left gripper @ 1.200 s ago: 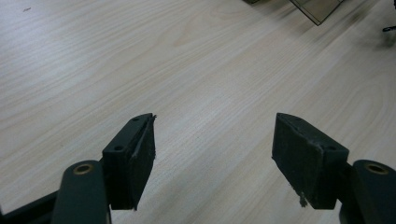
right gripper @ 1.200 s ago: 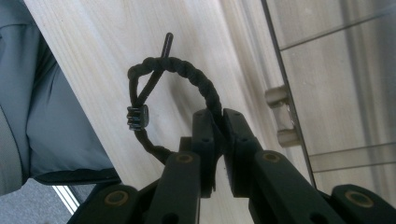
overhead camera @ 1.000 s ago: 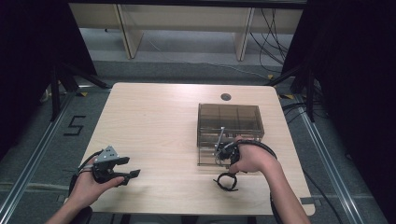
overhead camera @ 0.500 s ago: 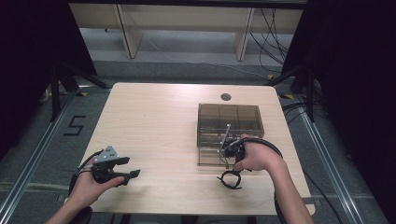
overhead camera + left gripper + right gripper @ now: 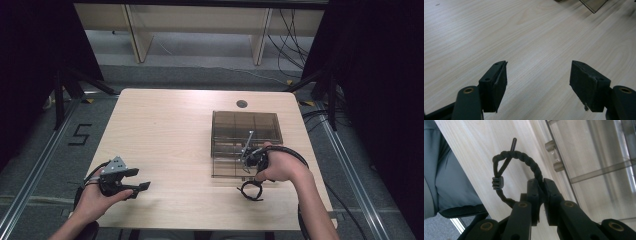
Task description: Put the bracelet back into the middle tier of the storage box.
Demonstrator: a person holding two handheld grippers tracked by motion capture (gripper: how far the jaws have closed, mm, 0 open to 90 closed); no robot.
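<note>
The black braided cord loop (image 5: 517, 173) hangs pinched in the right gripper (image 5: 541, 191), jaws clenched on one side of the ring so the rest dangles free over the table's near edge, just in front of the clear smoky box (image 5: 245, 142). My guess is it is headed for (or fresh from) one of the compartments. Well apart, the left gripper (image 5: 537, 85) rests idle above bare table (image 5: 529, 40), jaws spread wide, grasping nothing.
</note>
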